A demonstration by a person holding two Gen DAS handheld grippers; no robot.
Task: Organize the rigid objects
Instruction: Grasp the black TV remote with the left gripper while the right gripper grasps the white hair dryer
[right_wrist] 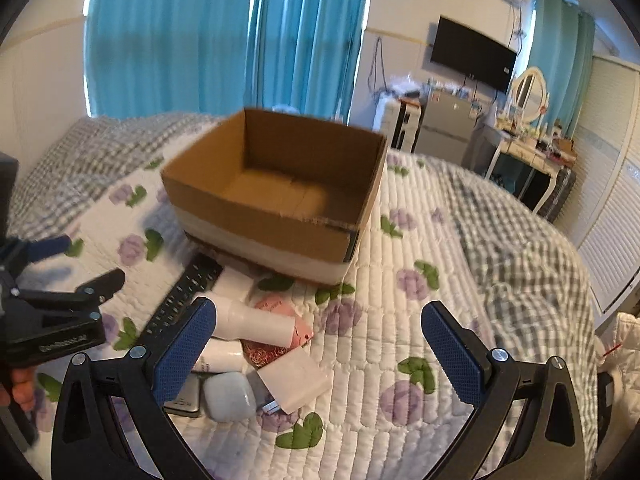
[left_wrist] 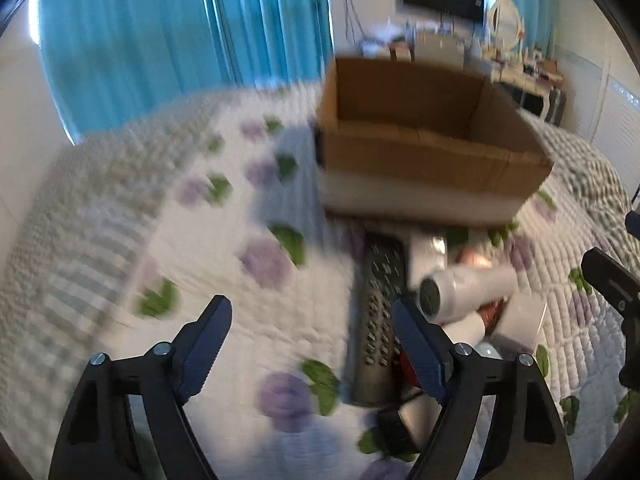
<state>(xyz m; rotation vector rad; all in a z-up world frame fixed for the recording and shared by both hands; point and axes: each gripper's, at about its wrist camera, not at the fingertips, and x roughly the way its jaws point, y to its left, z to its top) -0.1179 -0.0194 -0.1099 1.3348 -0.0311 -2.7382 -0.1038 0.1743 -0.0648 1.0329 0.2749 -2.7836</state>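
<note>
An open, empty cardboard box (left_wrist: pixel 432 140) (right_wrist: pixel 276 196) stands on the quilted bed. In front of it lies a pile: a black remote (left_wrist: pixel 378 312) (right_wrist: pixel 184 296), a white tube (left_wrist: pixel 468 284) (right_wrist: pixel 256 322), a white flat box (right_wrist: pixel 298 380), a pale rounded case (right_wrist: pixel 230 396) and a pink packet (right_wrist: pixel 276 306). My left gripper (left_wrist: pixel 310 344) is open and empty, low over the quilt with its right finger beside the remote; it also shows at the left of the right wrist view (right_wrist: pixel 92 264). My right gripper (right_wrist: pixel 320 352) is open and empty, right of the pile.
The floral quilt (left_wrist: pixel 224 240) (right_wrist: pixel 420 320) covers the bed, with a grey checked blanket (right_wrist: pixel 520 248) at the right. Blue curtains (right_wrist: pixel 224 36) hang behind. A dresser with a mirror (right_wrist: pixel 528 92) and a wall TV (right_wrist: pixel 472 54) are at the far right.
</note>
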